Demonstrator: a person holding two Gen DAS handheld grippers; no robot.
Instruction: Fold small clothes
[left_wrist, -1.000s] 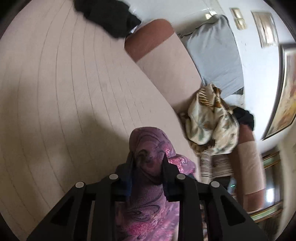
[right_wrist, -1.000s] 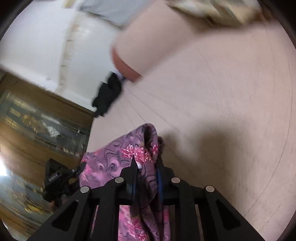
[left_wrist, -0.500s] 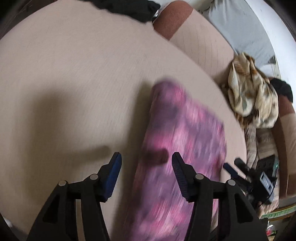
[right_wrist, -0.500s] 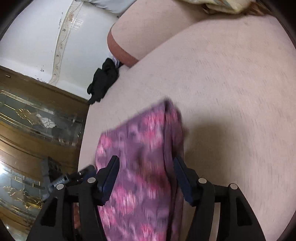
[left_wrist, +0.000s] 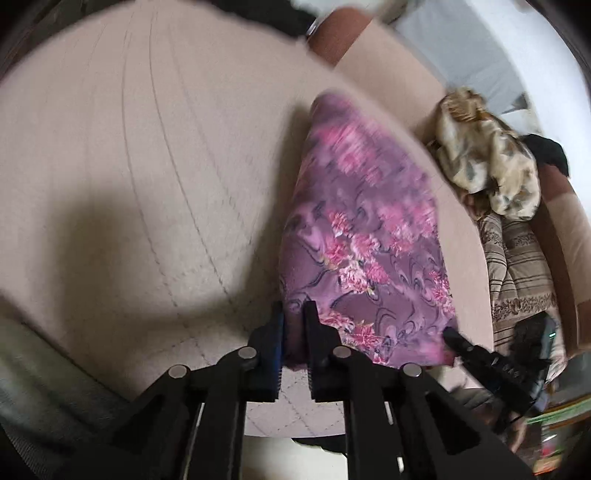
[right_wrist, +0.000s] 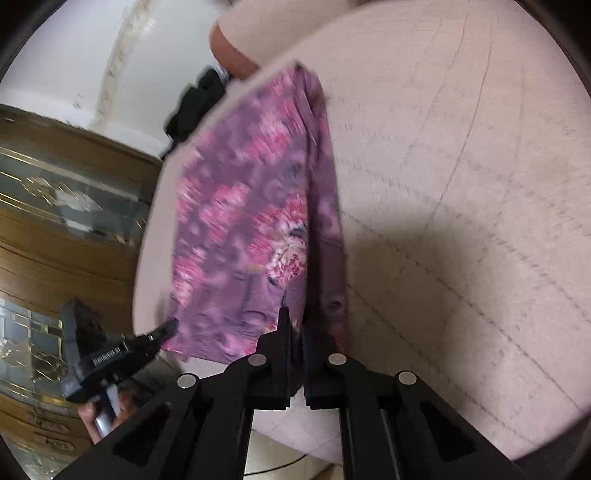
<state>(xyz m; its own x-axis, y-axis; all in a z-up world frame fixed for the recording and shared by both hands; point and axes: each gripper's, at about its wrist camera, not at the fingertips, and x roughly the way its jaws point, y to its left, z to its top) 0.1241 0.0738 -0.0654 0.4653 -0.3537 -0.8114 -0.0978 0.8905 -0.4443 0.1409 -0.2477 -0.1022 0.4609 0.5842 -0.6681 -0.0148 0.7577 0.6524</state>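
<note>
A purple floral garment (left_wrist: 365, 236) lies spread on the pale quilted bed (left_wrist: 147, 184), running from the lower middle of the left wrist view toward the upper right. The left gripper (left_wrist: 293, 317) has just been closing, and its fingers pinch the near left corner of the cloth between them. In the right wrist view the garment (right_wrist: 251, 221) fills the centre left of the frame, and the right gripper (right_wrist: 295, 328), whose jaws have likewise just been closing, clamps its near right corner by the folded edge. The left gripper shows at lower left there (right_wrist: 162, 334), with small white lettering on its body too blurred to read.
</note>
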